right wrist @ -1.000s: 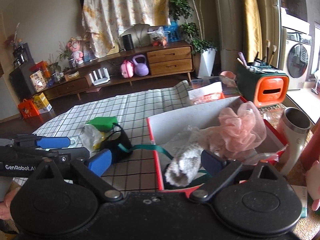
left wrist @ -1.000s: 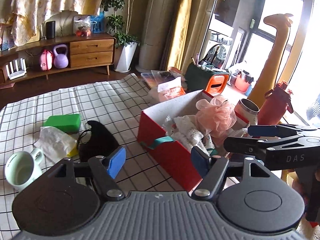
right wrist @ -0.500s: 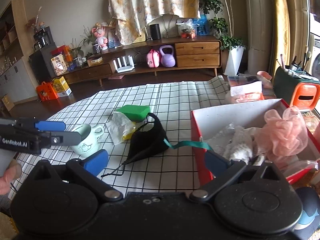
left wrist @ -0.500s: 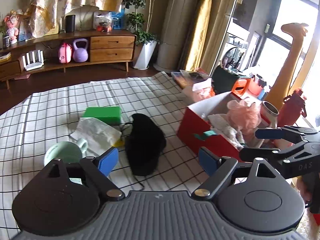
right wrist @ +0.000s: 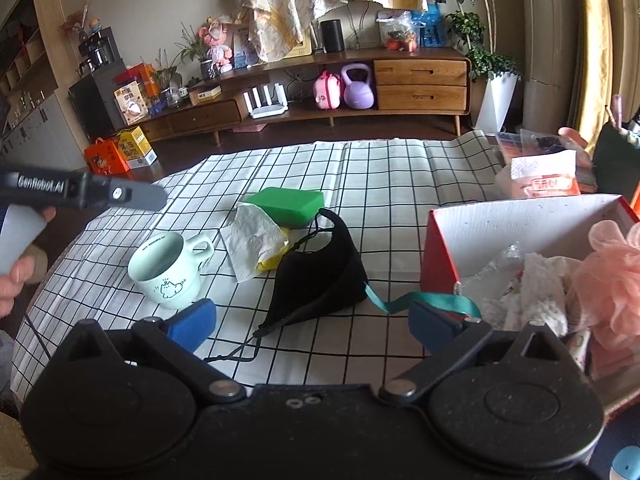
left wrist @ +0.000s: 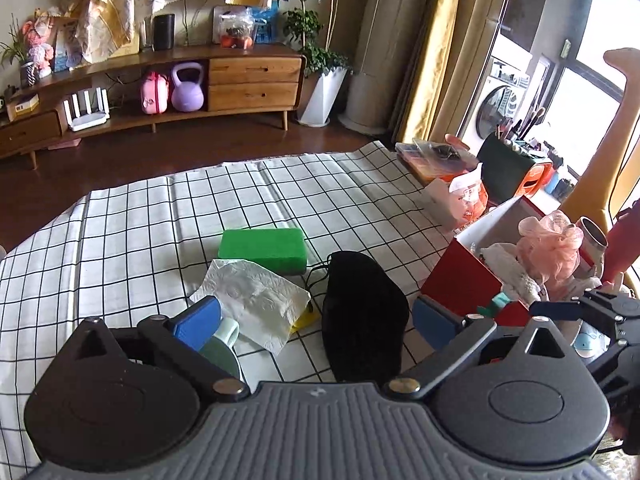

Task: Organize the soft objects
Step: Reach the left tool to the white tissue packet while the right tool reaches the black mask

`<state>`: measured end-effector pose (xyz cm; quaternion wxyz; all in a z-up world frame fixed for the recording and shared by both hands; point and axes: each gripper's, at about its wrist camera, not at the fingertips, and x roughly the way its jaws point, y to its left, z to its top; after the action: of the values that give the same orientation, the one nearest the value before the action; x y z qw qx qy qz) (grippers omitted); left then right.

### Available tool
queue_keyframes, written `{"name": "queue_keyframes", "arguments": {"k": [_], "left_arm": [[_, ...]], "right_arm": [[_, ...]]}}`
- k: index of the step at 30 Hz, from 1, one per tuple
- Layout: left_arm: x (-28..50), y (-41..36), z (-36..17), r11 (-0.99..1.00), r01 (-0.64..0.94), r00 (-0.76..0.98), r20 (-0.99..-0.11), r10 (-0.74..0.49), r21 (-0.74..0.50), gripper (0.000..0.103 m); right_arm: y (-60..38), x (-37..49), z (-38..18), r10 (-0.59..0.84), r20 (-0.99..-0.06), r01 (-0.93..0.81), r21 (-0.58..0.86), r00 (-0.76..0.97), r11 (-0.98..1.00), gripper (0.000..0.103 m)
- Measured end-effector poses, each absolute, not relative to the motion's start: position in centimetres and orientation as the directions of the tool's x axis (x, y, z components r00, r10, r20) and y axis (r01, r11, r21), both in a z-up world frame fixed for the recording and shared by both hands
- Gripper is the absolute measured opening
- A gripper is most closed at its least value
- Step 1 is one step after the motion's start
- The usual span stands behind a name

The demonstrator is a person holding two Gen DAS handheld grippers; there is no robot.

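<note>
A black face mask (left wrist: pixel 362 312) (right wrist: pixel 320 276) lies on the checked cloth, left of a red box (left wrist: pixel 460 280) (right wrist: pixel 436 264). The box holds a pink bath pouf (left wrist: pixel 554 240) (right wrist: pixel 612 264), white fluffy cloth (right wrist: pixel 536 280) and a teal strap (right wrist: pixel 424 300) hanging over its edge. A green sponge (left wrist: pixel 262 246) (right wrist: pixel 288 204) and a crumpled white tissue (left wrist: pixel 256 300) (right wrist: pixel 252 240) lie behind the mask. My left gripper (left wrist: pixel 316 320) is open and empty above the mask. My right gripper (right wrist: pixel 312 324) is open and empty, near the mask and box corner.
A pale green mug (right wrist: pixel 168 272) (left wrist: pixel 220 348) stands left of the tissue. A steel tumbler (left wrist: pixel 594 236) and a red bottle (left wrist: pixel 624 248) stand beyond the box. A packet (right wrist: pixel 548 180) lies at the cloth's far right edge.
Both grippers have pulled back and swung left, away from the box. The mask, tissue and sponge now sit between the fingers. The white cloth that hung near the right fingers lies in the box.
</note>
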<state>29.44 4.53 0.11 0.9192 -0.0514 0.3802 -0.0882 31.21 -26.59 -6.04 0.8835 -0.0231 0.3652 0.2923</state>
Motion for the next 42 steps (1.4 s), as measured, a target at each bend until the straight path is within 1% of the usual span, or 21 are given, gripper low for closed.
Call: {"name": "queue_keyframes", "arguments": {"k": [8,12,16,19,21,23,27,31,37,39,42], "left_arm": [[34.9,5.3,-1.7,0.972,0.067,0.636,-0.741,-0.215,-0.224,0.103],[38.1,5.8,-4.2,0.963,-0.041,0.572,-0.797,-0.195,-0.265,0.103],[40.3,6.4,-6.2,0.951,-0.122,0.553,-0.815,-0.173,-0.284,0.103],[41.8,6.1,-7.5,0.954,-0.146,0.523,-0.839,-0.151,-0.263,0.103],[42.6,5.6,-8.5,0.963,-0.142,0.502,-0.855,-0.131,-0.231,0.103],[43.2,5.2,-9.3,0.969,-0.14,0.489,-0.865,-0.112,-0.204,0.103],[44.2,4.7,-10.7,0.974,-0.153,0.48,-0.874,-0.075,-0.167,0.102],[45.0,4.3,-11.7,0.974,-0.165,0.472,-0.879,-0.061,-0.156,0.101],[46.0,3.5,-12.8,0.977,-0.176,0.464,-0.886,-0.025,-0.12,0.086],[46.2,3.4,-13.1,0.976,-0.18,0.46,-0.887,-0.026,-0.122,0.074],[46.4,3.3,-13.7,0.975,-0.189,0.446,-0.895,-0.017,-0.113,0.062]], "right_arm": [[-24.6,33.9,-7.8,0.505,-0.677,-0.559,0.165,0.535,0.812,0.101],[-23.5,35.4,-8.8,0.512,-0.685,-0.562,0.179,0.518,0.807,0.099],[-22.2,36.5,-9.6,0.505,-0.689,-0.572,0.158,0.52,0.805,0.098],[-21.4,37.5,-10.3,0.491,-0.695,-0.57,0.142,0.524,0.81,0.097],[-21.0,38.2,-10.9,0.482,-0.704,-0.566,0.136,0.522,0.813,0.094],[-20.7,38.8,-11.5,0.471,-0.71,-0.558,0.132,0.524,0.819,0.093],[-20.6,39.8,-12.6,0.457,-0.721,-0.542,0.135,0.52,0.829,0.09],[-20.6,40.7,-13.4,0.445,-0.728,-0.525,0.137,0.522,0.84,0.087],[-20.7,41.1,-14.2,0.431,-0.734,-0.506,0.138,0.524,0.851,0.079],[-20.8,41.1,-14.3,0.428,-0.734,-0.504,0.137,0.526,0.853,0.076],[-20.9,41.2,-14.5,0.425,-0.735,-0.499,0.136,0.528,0.856,0.072]]}}
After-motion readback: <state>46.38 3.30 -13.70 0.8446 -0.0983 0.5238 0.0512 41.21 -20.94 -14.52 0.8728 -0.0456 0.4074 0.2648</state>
